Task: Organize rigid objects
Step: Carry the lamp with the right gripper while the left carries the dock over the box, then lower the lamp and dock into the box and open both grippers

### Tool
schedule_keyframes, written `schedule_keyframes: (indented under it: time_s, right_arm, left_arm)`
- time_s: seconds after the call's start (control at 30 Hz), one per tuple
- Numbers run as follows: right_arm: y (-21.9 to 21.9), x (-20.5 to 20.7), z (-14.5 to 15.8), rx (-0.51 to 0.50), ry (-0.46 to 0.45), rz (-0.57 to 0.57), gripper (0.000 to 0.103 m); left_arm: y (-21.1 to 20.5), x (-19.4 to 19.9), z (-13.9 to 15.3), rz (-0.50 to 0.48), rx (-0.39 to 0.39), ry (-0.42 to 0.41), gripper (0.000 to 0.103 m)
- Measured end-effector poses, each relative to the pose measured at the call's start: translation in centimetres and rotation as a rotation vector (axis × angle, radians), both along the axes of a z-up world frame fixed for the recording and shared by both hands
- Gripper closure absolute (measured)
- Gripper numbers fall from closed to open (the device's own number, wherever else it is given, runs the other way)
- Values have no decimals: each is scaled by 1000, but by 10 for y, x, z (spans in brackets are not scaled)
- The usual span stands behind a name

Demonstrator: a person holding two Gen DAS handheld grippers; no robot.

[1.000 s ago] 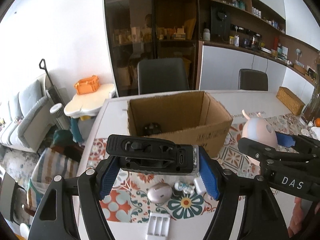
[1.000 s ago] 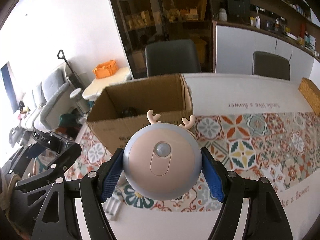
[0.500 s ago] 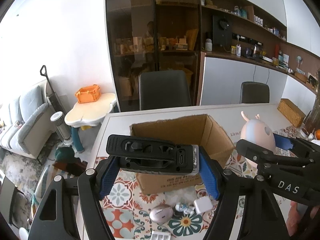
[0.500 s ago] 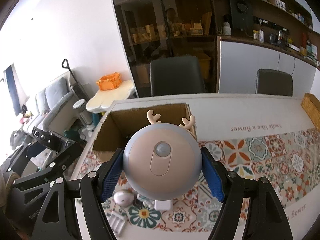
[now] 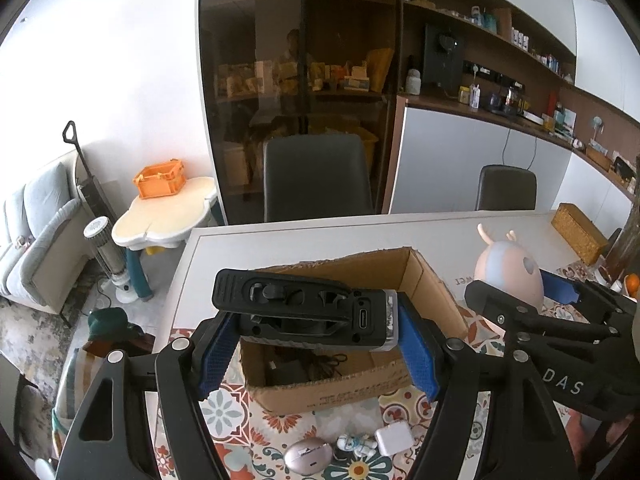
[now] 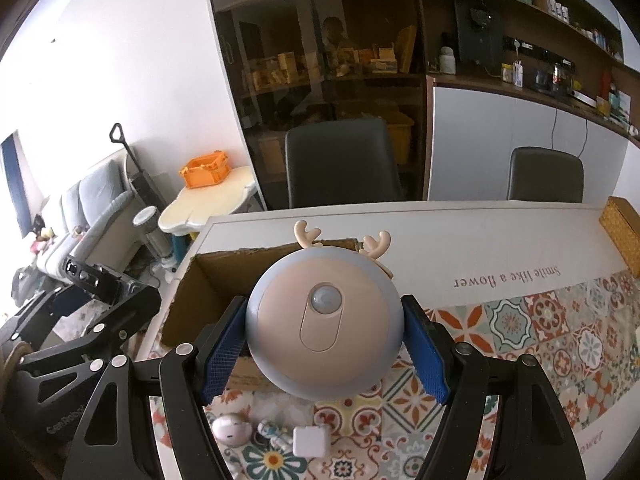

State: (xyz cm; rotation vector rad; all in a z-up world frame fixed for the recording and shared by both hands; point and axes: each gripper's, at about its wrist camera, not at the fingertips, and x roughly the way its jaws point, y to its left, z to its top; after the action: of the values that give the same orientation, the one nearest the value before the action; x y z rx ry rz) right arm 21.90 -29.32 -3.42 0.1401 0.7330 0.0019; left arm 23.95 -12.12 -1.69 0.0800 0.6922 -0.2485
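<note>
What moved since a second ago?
Both tongs rose and moved toward the cardboard box. The left tongs now hold the black device above its opening; the right tongs carry the deer light at its edge. Both grips stayed shut; the small items on the table stayed put.

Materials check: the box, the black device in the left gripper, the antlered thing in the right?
Box: corrugated cardboard, plain brown, with a ragged torn rim.
Black device: looks like hard moulded plastic, matte, with ribbed grips and a recessed port.
Antlered gadget: probably smooth satin plastic, pink face in a blue-grey shell with a soft sheen; antlers could be plastic or rubber.
</note>
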Motion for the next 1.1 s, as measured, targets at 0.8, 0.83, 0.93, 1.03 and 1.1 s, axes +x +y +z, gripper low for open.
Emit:
schedule_keyframes:
  time_s: [0.8, 0.83, 0.93, 1.03, 1.1]
  right_arm:
    - [-12, 48, -19, -5, 136, -27, 29]
    - [-11, 50, -20, -5, 140, -26, 29]
    - [-10, 52, -22, -5, 151, -23, 29]
    - [-6, 56, -24, -2, 163, -16, 29]
    - [-5, 60, -25, 1, 168, -8, 29]
  left_arm:
    - [-18, 62, -40, -4, 35, 200, 29]
    - [-18, 63, -41, 0, 35, 204, 29]
    - [-13, 64, -40, 17, 39, 198, 23]
    - [-4, 63, -39, 60, 53, 181, 15]
    - [3, 62, -38, 84, 54, 181, 14]
